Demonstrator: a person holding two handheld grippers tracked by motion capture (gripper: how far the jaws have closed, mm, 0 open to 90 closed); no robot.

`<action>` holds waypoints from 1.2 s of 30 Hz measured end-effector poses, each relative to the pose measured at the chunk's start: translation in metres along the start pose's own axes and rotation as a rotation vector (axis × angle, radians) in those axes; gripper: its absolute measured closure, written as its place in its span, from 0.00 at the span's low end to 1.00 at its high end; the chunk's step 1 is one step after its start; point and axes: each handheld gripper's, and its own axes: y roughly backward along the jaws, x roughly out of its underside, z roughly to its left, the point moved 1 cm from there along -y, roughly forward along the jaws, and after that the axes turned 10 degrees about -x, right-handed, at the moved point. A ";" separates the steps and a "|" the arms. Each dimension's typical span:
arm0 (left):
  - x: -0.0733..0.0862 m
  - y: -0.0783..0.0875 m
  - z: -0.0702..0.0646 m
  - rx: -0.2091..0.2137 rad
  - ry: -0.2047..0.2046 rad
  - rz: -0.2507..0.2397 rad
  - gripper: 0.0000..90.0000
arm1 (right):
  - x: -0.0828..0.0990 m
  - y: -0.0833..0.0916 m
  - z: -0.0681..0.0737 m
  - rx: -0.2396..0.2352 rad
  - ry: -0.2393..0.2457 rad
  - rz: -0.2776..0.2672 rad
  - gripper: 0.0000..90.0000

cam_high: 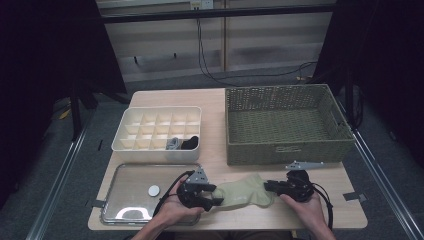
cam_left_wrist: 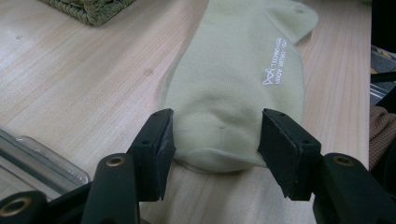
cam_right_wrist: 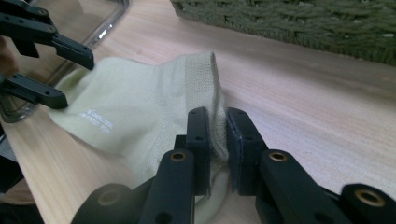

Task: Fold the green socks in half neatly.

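1. A pale wooden table (cam_high: 220, 107) stands on a grey floor with dark curtains at both sides and a light panelled wall behind, down which black cables hang.
2. At the far right of the table sits a green woven basket (cam_high: 287, 125); to its left is a white divider box (cam_high: 159, 129) whose near compartments hold a grey item and a black one, probably rolled socks, though the high view is too small to be sure.
3. In front of the box lies a clear lid (cam_high: 145, 192) with a small white disc (cam_high: 154, 190) on it.
4. A pale yellow-green sock (cam_high: 245, 192) lies flat on the near edge of the table, between the lid and the basket's near right corner, with white lettering printed on its upper face.
5. The left gripper (cam_left_wrist: 215, 140) rests at the sock's toe end; its jaws stand apart, one on each side of the toe, and they flank the cloth without visibly squeezing it.
6. The right gripper (cam_right_wrist: 217, 140) is at the cuff end; its jaws are pinched together on the ribbed cuff, which stands up between the pads as a thin fold.
7. In the high view both hands hold the grippers low over the table, the left gripper (cam_high: 200, 192) pointing right and the right gripper (cam_high: 285, 186) pointing left, facing each other across the sock.
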 end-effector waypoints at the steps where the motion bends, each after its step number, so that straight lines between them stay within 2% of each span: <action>1: 0.000 0.000 0.000 0.000 0.001 0.001 0.50 | -0.001 0.001 0.000 -0.004 -0.002 -0.006 0.90; 7: 0.000 -0.001 0.000 0.010 0.012 -0.011 0.49 | -0.004 0.003 0.001 -0.045 -0.007 -0.037 0.90; 11: 0.000 0.000 0.000 -0.001 0.007 -0.001 0.49 | -0.006 0.005 0.002 -0.071 -0.007 -0.057 0.90; 16: -0.001 -0.001 -0.001 0.000 0.018 -0.004 0.46 | -0.007 0.007 0.005 -0.081 -0.005 -0.070 0.90; 23: -0.001 -0.001 -0.002 -0.009 0.010 -0.007 0.46 | -0.011 0.009 0.013 -0.106 0.009 -0.094 0.89; 26: -0.001 -0.001 -0.002 -0.008 0.004 -0.007 0.46 | -0.013 0.008 0.016 -0.131 0.017 -0.106 0.89; 36: -0.001 -0.001 -0.003 -0.014 0.003 -0.006 0.45 | -0.019 0.003 0.027 -0.178 0.022 -0.117 0.89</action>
